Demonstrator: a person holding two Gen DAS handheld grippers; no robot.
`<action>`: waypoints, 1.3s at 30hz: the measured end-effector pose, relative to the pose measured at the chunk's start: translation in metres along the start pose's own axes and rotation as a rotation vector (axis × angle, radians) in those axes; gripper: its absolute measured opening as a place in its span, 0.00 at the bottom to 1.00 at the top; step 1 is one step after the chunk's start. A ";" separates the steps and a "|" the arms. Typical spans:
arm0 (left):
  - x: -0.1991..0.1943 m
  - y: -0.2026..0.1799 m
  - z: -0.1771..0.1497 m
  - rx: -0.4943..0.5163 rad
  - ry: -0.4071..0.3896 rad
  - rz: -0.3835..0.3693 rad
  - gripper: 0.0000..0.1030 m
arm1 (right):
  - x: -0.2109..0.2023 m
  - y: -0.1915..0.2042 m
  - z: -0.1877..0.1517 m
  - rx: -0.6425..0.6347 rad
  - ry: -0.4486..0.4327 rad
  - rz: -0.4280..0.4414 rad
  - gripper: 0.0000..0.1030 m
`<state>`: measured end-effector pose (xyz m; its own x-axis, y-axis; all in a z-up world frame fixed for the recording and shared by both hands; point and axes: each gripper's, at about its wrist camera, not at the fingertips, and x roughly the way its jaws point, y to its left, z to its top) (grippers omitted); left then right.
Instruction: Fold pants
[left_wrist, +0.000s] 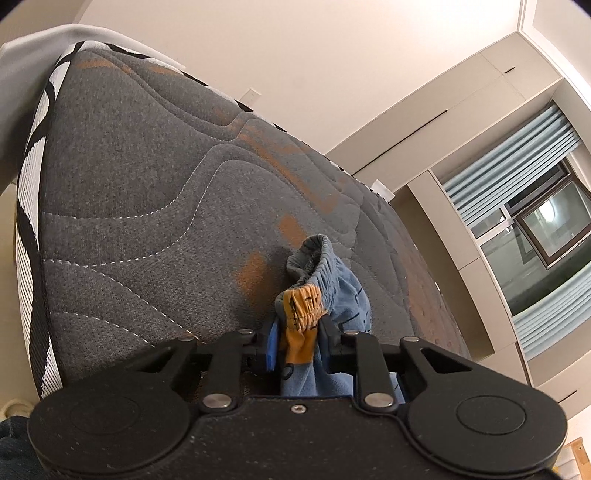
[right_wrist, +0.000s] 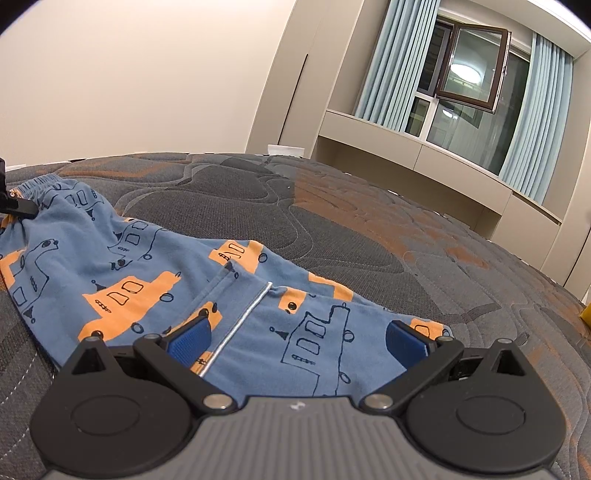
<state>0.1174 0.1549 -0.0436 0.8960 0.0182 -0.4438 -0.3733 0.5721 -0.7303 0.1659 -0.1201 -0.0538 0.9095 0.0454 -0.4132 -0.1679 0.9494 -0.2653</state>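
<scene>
Small blue pants (right_wrist: 155, 273) with orange and outlined boat prints lie spread on a grey quilted mattress (right_wrist: 332, 206). My left gripper (left_wrist: 297, 332) is shut on the bunched elastic waistband of the pants (left_wrist: 325, 273). It shows at the far left edge of the right wrist view (right_wrist: 14, 206), pinching the waistband. My right gripper (right_wrist: 295, 343) is open, low over the leg end of the pants, its blue pads (right_wrist: 190, 339) spread wide on either side of the cloth and a white seam line.
The mattress (left_wrist: 147, 192) has a black-and-white striped edge band (left_wrist: 33, 155) at the left. Beyond it are a beige wall, built-in cabinets (right_wrist: 424, 162), a window with pale blue curtains (right_wrist: 535, 110), and a yellow object (right_wrist: 586, 315) at the right edge.
</scene>
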 end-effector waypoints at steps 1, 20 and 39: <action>0.000 -0.001 0.000 0.002 0.000 0.003 0.22 | 0.000 0.000 0.000 0.001 0.000 0.000 1.00; -0.017 -0.062 -0.004 0.229 -0.082 -0.066 0.13 | -0.001 -0.031 0.004 0.204 0.019 0.093 1.00; -0.043 -0.228 -0.148 0.902 0.058 -0.478 0.14 | -0.047 -0.191 -0.053 0.440 -0.026 -0.128 1.00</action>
<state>0.1287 -0.0980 0.0649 0.8816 -0.4002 -0.2504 0.3621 0.9135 -0.1853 0.1348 -0.3196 -0.0298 0.9225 -0.0788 -0.3778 0.1192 0.9892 0.0847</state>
